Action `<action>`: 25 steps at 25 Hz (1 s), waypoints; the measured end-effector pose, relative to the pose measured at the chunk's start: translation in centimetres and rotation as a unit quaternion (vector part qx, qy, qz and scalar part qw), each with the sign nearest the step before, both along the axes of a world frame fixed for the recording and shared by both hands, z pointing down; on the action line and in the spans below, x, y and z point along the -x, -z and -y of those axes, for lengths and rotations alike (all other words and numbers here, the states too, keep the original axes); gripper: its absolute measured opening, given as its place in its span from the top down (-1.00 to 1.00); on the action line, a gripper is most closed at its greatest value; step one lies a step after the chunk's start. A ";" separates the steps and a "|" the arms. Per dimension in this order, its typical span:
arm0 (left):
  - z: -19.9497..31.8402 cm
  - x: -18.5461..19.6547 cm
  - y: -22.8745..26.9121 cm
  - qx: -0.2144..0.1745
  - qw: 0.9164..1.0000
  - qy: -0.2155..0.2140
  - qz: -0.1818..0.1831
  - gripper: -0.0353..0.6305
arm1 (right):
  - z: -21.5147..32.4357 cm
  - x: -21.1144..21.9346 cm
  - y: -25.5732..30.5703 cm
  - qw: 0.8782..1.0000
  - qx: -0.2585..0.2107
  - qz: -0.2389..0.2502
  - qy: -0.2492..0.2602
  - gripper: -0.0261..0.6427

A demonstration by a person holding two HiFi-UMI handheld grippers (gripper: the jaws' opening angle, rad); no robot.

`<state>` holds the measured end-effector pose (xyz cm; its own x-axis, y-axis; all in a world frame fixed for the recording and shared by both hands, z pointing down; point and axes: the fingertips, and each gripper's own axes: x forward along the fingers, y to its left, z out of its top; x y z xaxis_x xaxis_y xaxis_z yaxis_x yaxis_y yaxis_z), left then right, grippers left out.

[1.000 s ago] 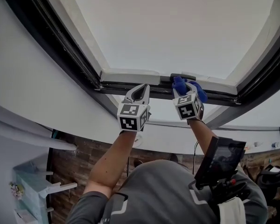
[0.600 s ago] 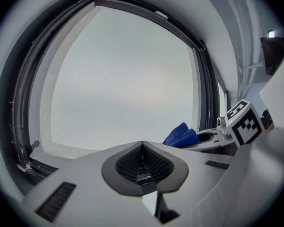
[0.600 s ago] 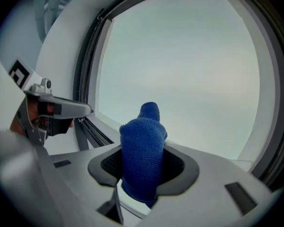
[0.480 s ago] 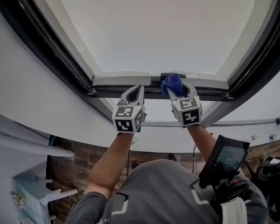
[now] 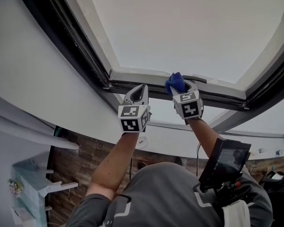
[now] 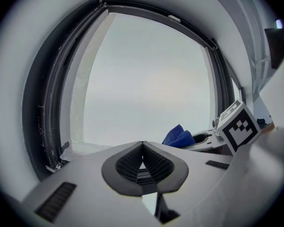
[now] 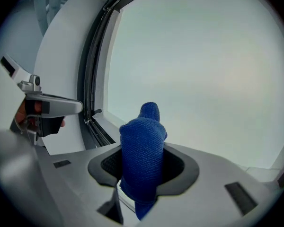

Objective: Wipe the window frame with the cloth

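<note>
The window frame (image 5: 132, 74) has a pale bottom bar and black rails (image 5: 80, 46) around a bright pane. A blue cloth (image 5: 175, 82) is pressed on the bottom bar near its middle, and my right gripper (image 5: 180, 88) is shut on it. In the right gripper view the cloth (image 7: 142, 145) stands up between the jaws, before the glass. My left gripper (image 5: 141, 92) is shut and holds nothing, its tip at the black rail just left of the cloth. The left gripper view shows its closed tips (image 6: 142, 145) and the cloth (image 6: 179, 137) to the right.
White wall surrounds the window on both sides. Below my arms hang a dark screen (image 5: 225, 162) at the chest, a white shelf unit (image 5: 33, 188) at lower left and a brown brick-patterned surface (image 5: 80, 160). The frame's left corner (image 5: 109, 84) is close to the left gripper.
The right gripper has slid the cloth a little to the left along the bottom bar. The left gripper stays shut beside it. The head view has shifted.
</note>
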<state>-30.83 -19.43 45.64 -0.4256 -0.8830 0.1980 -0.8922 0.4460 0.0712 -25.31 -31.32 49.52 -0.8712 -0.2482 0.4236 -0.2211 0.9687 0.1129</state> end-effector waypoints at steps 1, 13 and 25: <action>-0.5 0.6 -0.3 0.003 1.000 0.005 -0.002 0.87 | -0.2 0.8 -0.5 1.000 0.003 -0.005 0.002 0.40; -8.4 8.9 -1.7 0.008 0.997 0.080 -0.013 0.87 | -5.3 10.1 -3.3 0.998 0.025 -0.034 0.037 0.40; -15.7 13.5 -1.6 0.008 0.991 0.137 -0.006 0.87 | -13.1 19.0 -3.3 0.992 0.040 -0.024 0.115 0.40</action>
